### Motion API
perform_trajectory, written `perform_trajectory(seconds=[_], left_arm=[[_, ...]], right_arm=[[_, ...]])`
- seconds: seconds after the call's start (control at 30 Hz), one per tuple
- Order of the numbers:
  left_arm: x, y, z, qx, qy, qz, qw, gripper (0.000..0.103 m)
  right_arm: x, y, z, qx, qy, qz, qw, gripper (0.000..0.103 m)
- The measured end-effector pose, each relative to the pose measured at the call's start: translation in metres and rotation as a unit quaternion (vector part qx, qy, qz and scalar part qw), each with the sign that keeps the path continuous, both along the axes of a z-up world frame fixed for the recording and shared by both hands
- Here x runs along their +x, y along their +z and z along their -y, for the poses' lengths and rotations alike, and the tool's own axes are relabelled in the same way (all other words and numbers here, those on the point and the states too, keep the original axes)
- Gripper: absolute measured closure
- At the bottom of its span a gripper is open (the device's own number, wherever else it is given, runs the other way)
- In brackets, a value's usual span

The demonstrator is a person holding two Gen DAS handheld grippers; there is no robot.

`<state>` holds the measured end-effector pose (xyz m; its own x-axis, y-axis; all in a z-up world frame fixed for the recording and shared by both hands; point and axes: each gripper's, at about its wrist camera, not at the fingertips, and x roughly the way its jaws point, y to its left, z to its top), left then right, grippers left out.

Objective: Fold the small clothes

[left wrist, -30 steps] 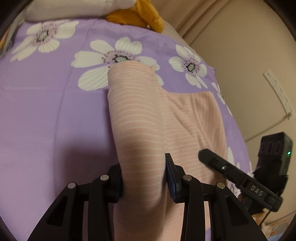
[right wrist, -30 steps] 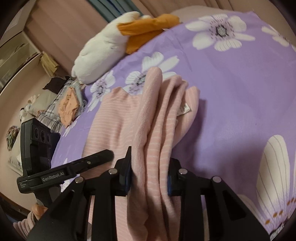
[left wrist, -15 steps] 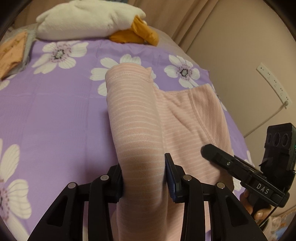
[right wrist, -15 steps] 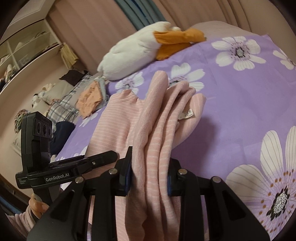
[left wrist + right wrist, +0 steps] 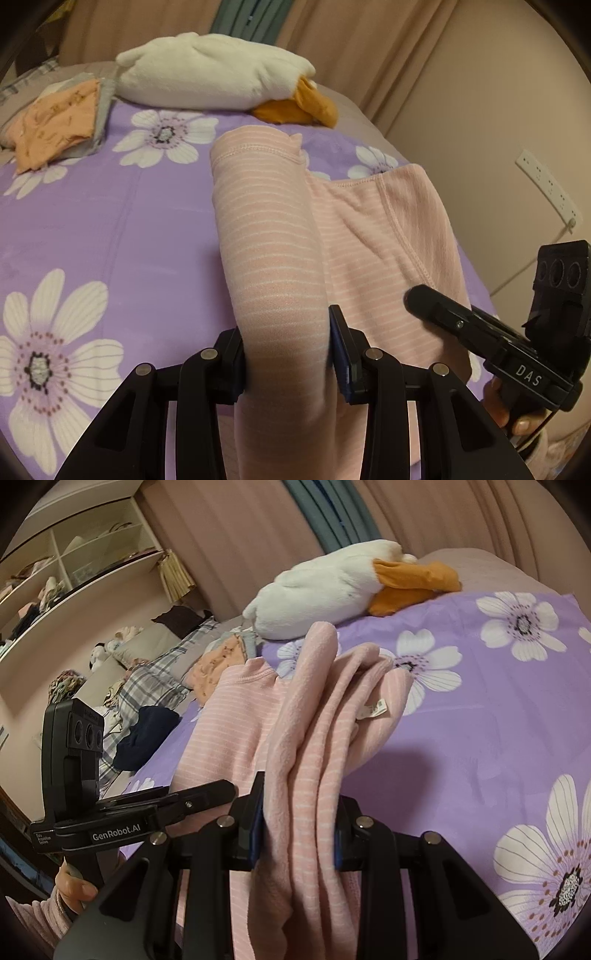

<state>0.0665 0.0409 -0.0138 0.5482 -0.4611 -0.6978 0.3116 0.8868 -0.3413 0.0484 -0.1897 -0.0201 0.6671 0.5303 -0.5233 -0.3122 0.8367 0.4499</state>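
While draped over purple floral bedspread [image 5: 110, 229]: pink striped garment [image 5: 273, 236], clamped lower centre by left gripper [image 5: 286, 354], right gripper [image 5: 297, 827].

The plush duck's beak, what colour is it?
Orange; the plush duck's beak shows best in the right wrist view.
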Motion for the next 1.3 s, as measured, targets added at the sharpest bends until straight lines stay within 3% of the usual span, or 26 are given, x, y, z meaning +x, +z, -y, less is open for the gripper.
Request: perform_trajectory(seconds=[0.63, 1.3], left_arm=[[0.028, 0.007, -0.03, 0.005, 0.035, 0.024, 0.9991, 0.066], [0.084, -0.027, -0.038, 0.023, 0.05, -0.004, 0.9985, 0.066]], right_arm=[[0.045, 0.014, -0.036, -0.012, 0.027, 0.02, 0.999, 0.074], [0.105, -0.02, -0.053, -0.024, 0.025, -0.009, 0.999, 0.074]])
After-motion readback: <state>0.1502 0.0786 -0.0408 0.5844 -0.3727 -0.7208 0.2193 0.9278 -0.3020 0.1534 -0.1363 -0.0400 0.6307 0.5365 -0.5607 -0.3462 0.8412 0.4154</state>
